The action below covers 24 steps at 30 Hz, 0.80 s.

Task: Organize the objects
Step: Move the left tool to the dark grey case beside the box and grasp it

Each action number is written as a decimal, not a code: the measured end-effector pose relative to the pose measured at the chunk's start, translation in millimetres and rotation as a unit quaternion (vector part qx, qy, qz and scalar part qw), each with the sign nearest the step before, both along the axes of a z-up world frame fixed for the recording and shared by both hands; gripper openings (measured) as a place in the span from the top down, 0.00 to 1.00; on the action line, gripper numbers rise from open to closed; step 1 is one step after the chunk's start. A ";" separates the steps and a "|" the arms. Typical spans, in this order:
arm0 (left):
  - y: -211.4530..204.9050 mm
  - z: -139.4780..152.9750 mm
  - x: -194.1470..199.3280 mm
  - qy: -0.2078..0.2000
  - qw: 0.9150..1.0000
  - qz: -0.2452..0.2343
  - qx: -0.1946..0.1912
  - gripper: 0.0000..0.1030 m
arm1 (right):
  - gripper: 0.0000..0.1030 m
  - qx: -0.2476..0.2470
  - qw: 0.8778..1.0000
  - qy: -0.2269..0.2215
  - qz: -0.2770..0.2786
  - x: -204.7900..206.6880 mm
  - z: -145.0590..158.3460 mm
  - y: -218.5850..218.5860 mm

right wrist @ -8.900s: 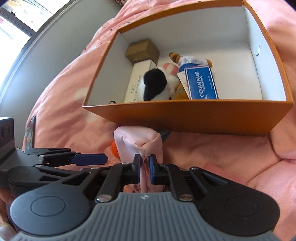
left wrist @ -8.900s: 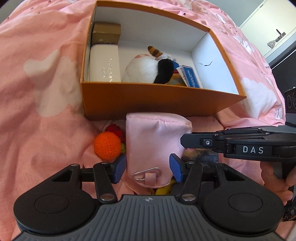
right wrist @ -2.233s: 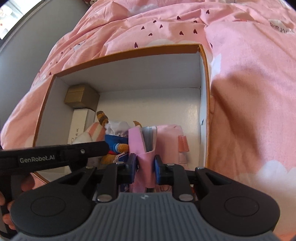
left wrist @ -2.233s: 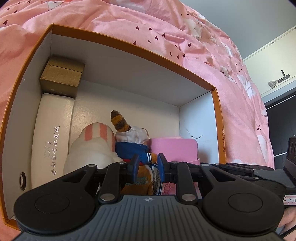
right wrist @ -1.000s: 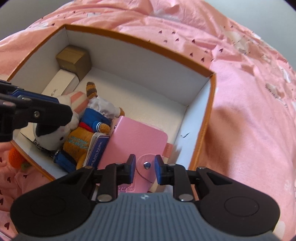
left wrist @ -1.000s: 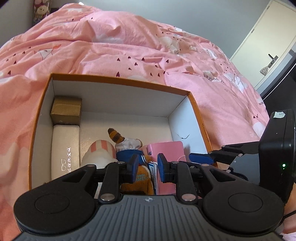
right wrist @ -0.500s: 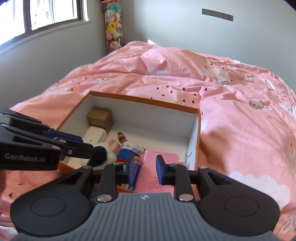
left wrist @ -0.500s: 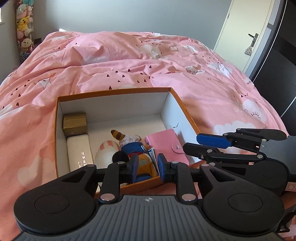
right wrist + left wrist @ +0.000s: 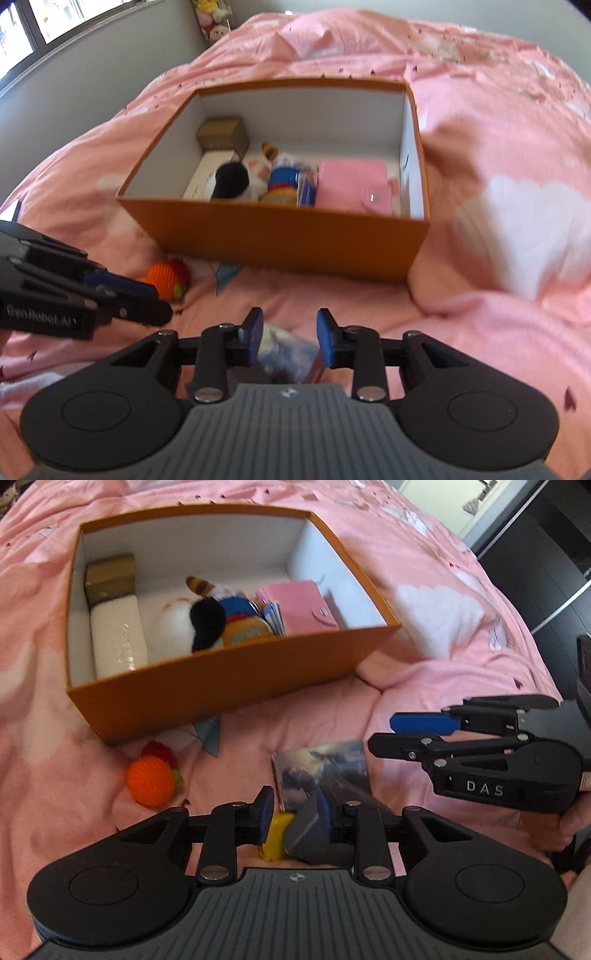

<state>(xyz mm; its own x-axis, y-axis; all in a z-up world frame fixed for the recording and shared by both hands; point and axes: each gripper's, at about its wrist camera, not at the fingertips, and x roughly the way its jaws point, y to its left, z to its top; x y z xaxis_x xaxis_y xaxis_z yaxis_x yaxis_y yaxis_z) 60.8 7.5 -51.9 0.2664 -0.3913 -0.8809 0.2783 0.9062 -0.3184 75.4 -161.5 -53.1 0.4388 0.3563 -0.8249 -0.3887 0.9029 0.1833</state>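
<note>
The orange box (image 9: 229, 686) sits on the pink bedding, and the pink wallet (image 9: 295, 605) (image 9: 351, 184) lies flat inside it at the right end. A picture card (image 9: 321, 771) and a yellow item (image 9: 277, 834) lie on the bedding in front of the box. My left gripper (image 9: 295, 812) hovers over them. Its jaws are opening, and the card's near edge and the yellow item show in the gap, not pinched. My right gripper (image 9: 289, 338) is just right of it, jaws opening, with the blurred card (image 9: 284, 354) below the gap.
Inside the box are a brown carton (image 9: 109, 578), a white case (image 9: 118, 642) and plush toys (image 9: 207, 620). An orange crocheted ball (image 9: 149, 781) and a bluish scrap (image 9: 208, 733) lie by the box's near wall. A hand (image 9: 569, 819) holds the right gripper.
Both grippers have pulled back out of the box and dropped over the bedding in front of it. The pink wallet stays in the box. Both pairs of jaws stand wider.
</note>
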 end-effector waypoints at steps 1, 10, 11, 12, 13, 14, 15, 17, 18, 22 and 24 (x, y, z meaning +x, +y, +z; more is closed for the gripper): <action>-2.4 -4.5 -3.2 0.009 1.000 -0.009 -0.001 0.64 | 0.66 0.003 1.000 0.013 0.004 -3.3 -3.3 -1.8; -16.8 -35.7 -16.4 0.045 0.999 -0.016 0.019 0.47 | 0.51 0.041 0.993 0.113 0.014 -16.6 -33.1 -10.6; -16.6 -38.4 -16.1 0.050 0.998 -0.015 0.018 0.46 | 0.51 0.041 0.992 0.119 0.014 -16.5 -36.2 -10.1; -15.5 -41.4 -15.5 0.055 0.998 -0.011 0.015 0.45 | 0.51 0.040 0.991 0.126 0.014 -15.2 -39.9 -9.4; -14.1 -44.4 -14.9 0.061 0.998 -0.007 0.011 0.44 | 0.50 0.039 0.991 0.131 0.014 -14.2 -43.3 -9.3; -12.8 -47.7 -14.4 0.067 0.998 -0.004 0.007 0.44 | 0.50 0.040 0.990 0.137 0.013 -13.1 -46.9 -10.1; -11.5 -50.2 -13.7 0.073 0.997 -0.001 0.002 0.42 | 0.49 0.040 0.989 0.145 0.010 -11.4 -50.8 -11.0; -9.9 -54.5 -12.7 0.082 0.997 0.003 -0.001 0.42 | 0.48 0.050 0.986 0.157 0.009 -8.8 -57.4 -12.1; -9.3 -56.4 -12.2 0.087 0.996 0.005 -0.002 0.42 | 0.47 0.054 0.985 0.161 0.009 -8.0 -59.8 -12.1; -7.1 -65.1 -10.6 0.106 0.994 0.015 -0.007 0.42 | 0.40 0.077 0.980 0.181 0.009 -1.8 -71.1 -14.1; -5.8 -68.9 -10.4 0.114 0.993 0.020 -0.014 0.42 | 0.38 0.087 0.976 0.197 0.008 1.4 -77.7 -14.8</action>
<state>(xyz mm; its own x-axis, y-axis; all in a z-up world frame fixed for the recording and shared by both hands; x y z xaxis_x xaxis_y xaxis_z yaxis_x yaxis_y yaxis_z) 50.4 1.7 -120.8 0.0768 -0.4093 -0.9092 0.1591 0.9052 -0.3940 76.9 -176.3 -130.8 0.0917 0.5109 -0.8547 -0.2709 0.8388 0.4723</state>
